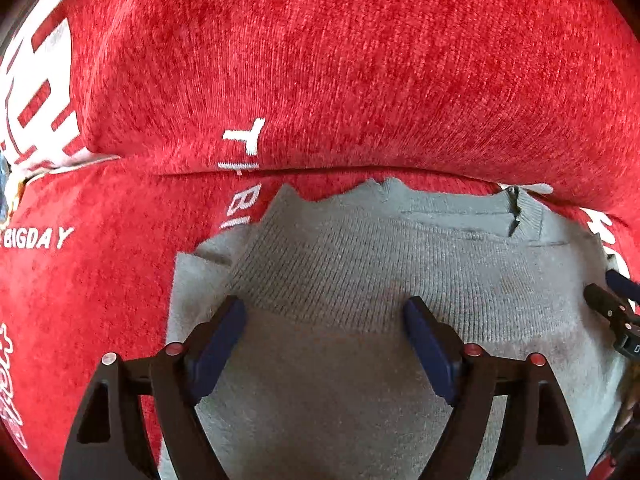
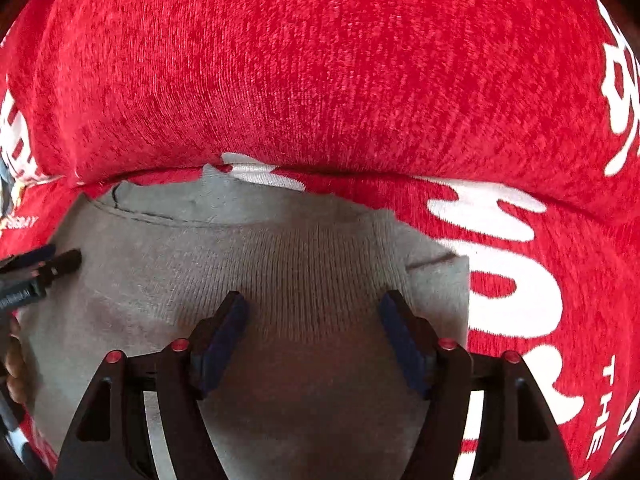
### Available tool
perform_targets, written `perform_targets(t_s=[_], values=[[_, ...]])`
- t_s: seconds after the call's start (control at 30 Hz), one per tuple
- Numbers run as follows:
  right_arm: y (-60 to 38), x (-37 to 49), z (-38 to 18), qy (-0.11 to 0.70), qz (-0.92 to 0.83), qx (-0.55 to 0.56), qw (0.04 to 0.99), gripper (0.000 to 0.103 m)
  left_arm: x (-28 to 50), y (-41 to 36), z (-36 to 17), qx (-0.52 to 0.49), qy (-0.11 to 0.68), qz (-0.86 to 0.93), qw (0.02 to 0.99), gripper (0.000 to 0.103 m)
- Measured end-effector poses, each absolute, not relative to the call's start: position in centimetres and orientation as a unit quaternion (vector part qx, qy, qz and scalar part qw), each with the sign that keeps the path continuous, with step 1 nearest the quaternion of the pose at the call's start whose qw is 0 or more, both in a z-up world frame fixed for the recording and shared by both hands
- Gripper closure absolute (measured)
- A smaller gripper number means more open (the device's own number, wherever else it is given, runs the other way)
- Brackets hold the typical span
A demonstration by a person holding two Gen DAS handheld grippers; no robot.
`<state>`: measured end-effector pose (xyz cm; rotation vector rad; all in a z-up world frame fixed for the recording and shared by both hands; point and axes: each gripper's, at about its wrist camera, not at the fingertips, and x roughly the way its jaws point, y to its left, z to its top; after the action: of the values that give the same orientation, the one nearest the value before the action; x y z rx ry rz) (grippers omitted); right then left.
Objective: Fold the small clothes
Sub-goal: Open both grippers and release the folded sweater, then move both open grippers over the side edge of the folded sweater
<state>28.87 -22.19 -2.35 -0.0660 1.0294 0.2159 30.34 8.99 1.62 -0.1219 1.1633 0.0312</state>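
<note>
A small grey garment (image 1: 360, 264) with a ribbed band lies flat on a red cloth (image 1: 320, 60) with white lettering. My left gripper (image 1: 325, 316) is open, its blue-padded fingers spread just over the grey ribbed band. My right gripper (image 2: 313, 312) is open too, over the same garment (image 2: 260, 248) on its other side. Each gripper's tip shows at the edge of the other's view: the right one (image 1: 612, 304) and the left one (image 2: 44, 268). Neither holds cloth.
A thick red cushion or fold (image 2: 320, 60) rises just behind the garment and fills the upper half of both views. The red cloth carries large white letters to the right (image 2: 516, 288) and left (image 1: 38, 238).
</note>
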Motion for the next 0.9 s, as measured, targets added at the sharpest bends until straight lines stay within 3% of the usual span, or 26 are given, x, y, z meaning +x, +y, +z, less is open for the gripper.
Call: perform_targets(t_s=[0.2,0.37,0.53,0.73,0.77,0.8,0.83,0.87,0.9], values=[[-21.9,29.4,-2.1,0.502,0.098,-0.035,0.858,0.026,29.1,10.6,3.5,-0.071,0.548,0.045,0.832,0.02],[-25.3,28.4,0.6,0.46,0.092,0.004,0.883,0.026,28.4,15.0,4.6,-0.125,0.531,0.044,0.837,0.02],[-30.2,29.4,0.7,0.463,0.126,0.058,0.876,0.028,29.4,16.2,3.0,-0.131,0.542,0.035,0.829,0.02],[-27.4,30.9,-1.3,0.478,0.17,-0.002,0.862,0.033,30.7,14.2,0.6,-0.102,0.56,0.006,0.822,0.02],[-26.9,30.9,-1.6,0.478,0.17,-0.008,0.861,0.033,30.8,14.1,0.5,-0.103,0.558,0.006,0.824,0.02],[-26.6,31.2,-2.1,0.481,0.17,-0.01,0.86,0.035,30.9,14.1,0.5,-0.109,0.555,0.005,0.824,0.031],[-26.4,31.5,-2.4,0.484,0.175,-0.006,0.857,0.047,31.1,14.1,0.3,-0.119,0.555,-0.003,0.823,0.041],[-26.2,31.6,-2.6,0.486,0.185,0.0,0.854,0.058,31.2,14.2,0.2,-0.128,0.555,-0.01,0.822,0.056],[-26.2,31.6,-2.5,0.487,0.189,0.004,0.852,0.078,31.2,14.2,0.3,-0.131,0.553,-0.005,0.823,0.063]])
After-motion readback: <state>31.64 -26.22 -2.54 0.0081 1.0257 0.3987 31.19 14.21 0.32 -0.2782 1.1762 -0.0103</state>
